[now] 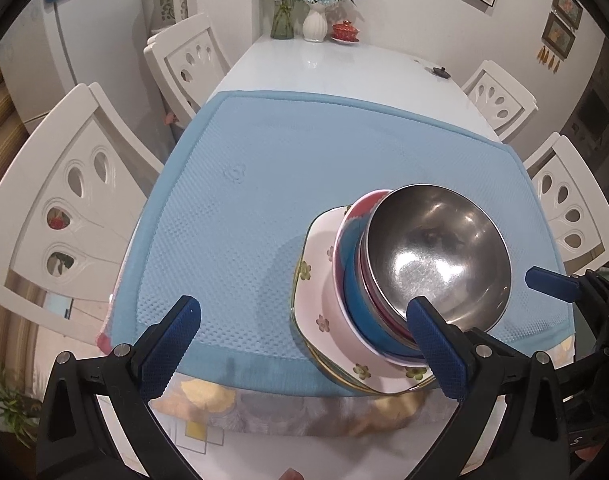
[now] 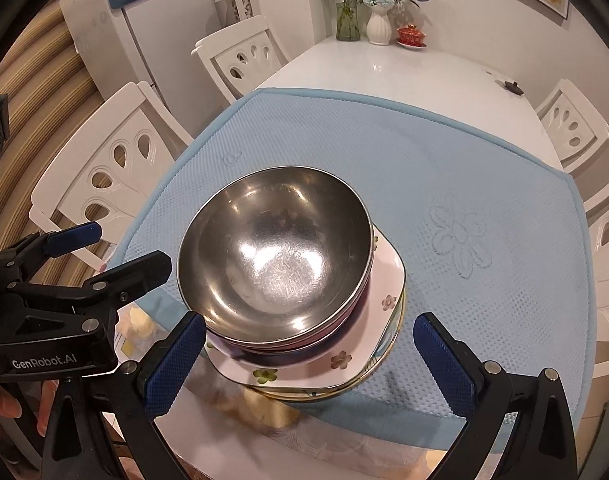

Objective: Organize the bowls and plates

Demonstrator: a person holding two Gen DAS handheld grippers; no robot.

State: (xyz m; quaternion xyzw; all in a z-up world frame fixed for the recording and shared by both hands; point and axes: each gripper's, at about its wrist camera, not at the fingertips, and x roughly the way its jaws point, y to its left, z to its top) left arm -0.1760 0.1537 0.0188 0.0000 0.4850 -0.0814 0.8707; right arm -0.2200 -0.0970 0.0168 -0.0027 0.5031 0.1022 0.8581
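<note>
A steel bowl (image 1: pixel 436 248) (image 2: pixel 276 252) tops a stack on the blue mat's near edge. Under it nest a red-pink bowl (image 1: pixel 378 300) and a blue bowl (image 1: pixel 358 300), all on a pink floral plate (image 1: pixel 322 284) (image 2: pixel 386 280) with gold-rimmed plates (image 2: pixel 368 380) beneath. My left gripper (image 1: pixel 304 336) is open with nothing in it; its right finger overlaps the stack's near side. My right gripper (image 2: pixel 310 360) is open, and the stack's near edge shows between its fingers. The left gripper (image 2: pixel 128 246) appears to the stack's left.
The blue mat (image 1: pixel 264 180) (image 2: pixel 464 200) covers the near half of a white table (image 1: pixel 324 64). Two vases (image 1: pixel 314 20), a red lidded cup (image 1: pixel 345 31) and a small black object (image 1: pixel 440 72) stand at the far end. White chairs (image 1: pixel 76 208) (image 2: pixel 576 120) flank both sides.
</note>
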